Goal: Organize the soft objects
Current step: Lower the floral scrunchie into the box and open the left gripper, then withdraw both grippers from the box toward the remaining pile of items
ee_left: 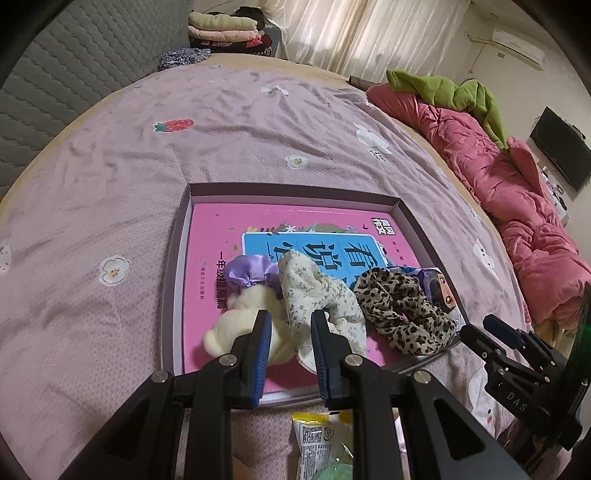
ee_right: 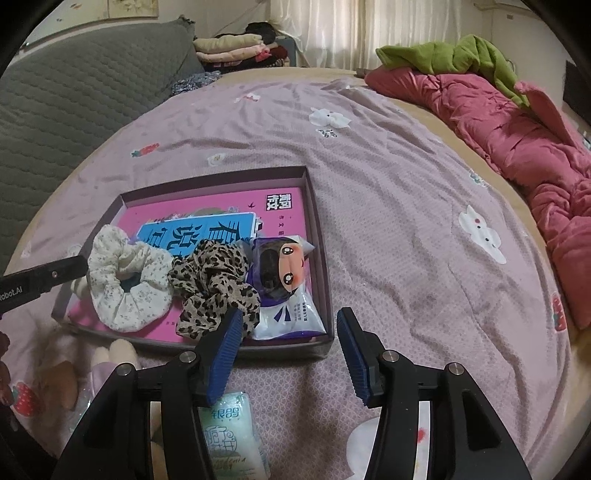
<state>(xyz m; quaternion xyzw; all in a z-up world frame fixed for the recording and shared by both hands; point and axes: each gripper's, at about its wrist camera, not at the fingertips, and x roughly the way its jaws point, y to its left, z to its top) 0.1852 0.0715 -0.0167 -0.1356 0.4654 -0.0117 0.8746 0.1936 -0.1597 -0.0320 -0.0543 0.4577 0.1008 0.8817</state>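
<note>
A shallow purple tray (ee_left: 295, 188) (ee_right: 214, 177) lies on the bed with a pink book (ee_left: 214, 236) inside. On the book lie a cream plush toy (ee_left: 240, 317) with a purple bow, a floral scrunchie (ee_left: 314, 291) (ee_right: 147, 295), a leopard scrunchie (ee_left: 402, 314) (ee_right: 214, 280) and a cartoon-face packet (ee_left: 439, 291) (ee_right: 284, 280). My left gripper (ee_left: 291, 325) is shut on the floral scrunchie's band, one finger through its hole. My right gripper (ee_right: 290, 317) (ee_left: 480, 326) stands open over the tray's near right corner, its pads touching nothing.
A pale green packet (ee_right: 229, 432) and a yellow one (ee_left: 321, 439) lie on the lilac sheet in front of the tray. A pink quilt (ee_right: 517, 147) with a green garment (ee_left: 454, 92) fills the right side. Folded clothes (ee_left: 225, 33) and grey padding (ee_left: 74, 74) sit at the back left.
</note>
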